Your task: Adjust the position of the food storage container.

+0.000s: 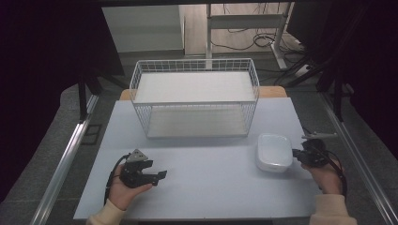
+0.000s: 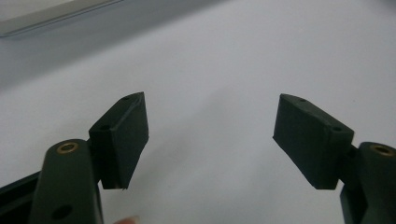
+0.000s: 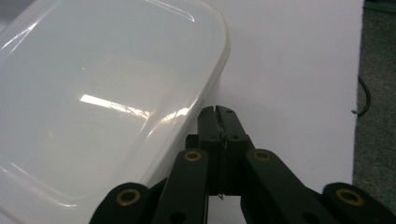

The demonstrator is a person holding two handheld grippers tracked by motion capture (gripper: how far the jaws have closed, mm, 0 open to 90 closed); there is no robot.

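on the pale grey rectangular tabletop [image 1: 206, 178] a white, glossy, rounded-rectangular plastic box with its lid on [image 1: 274, 152] sits toward the right side, just in front of the right end of a white wire-mesh two-tier rack [image 1: 195, 96] that stands across the far half of the table. the right gripper [image 1: 296, 153], held in the person's right hand [image 1: 326, 178], lies level at the box's right edge with its tips pointing at the box's side. in the right gripper view its two black jaws are pressed flat together with nothing between them, clenched on themselves, and the pinched tips sit just beside the box's rounded corner, below the overhanging lid rim [image 3: 212, 70]; whether they touch the wall cannot be told. the box itself rests flat on the table, upright. the left gripper [image 1: 162, 175], carried in the person's left hand [image 1: 124, 190] near the front left of the table, is well apart from the box and points toward the right across the bare surface. in the left gripper view its black pads [image 2: 125, 137] stand wide apart, released, with only the pale tabletop between them and a strip of the rack's base at the upper left corner. cream sleeves [image 1: 331, 211] show at the bottom edge of the high view.
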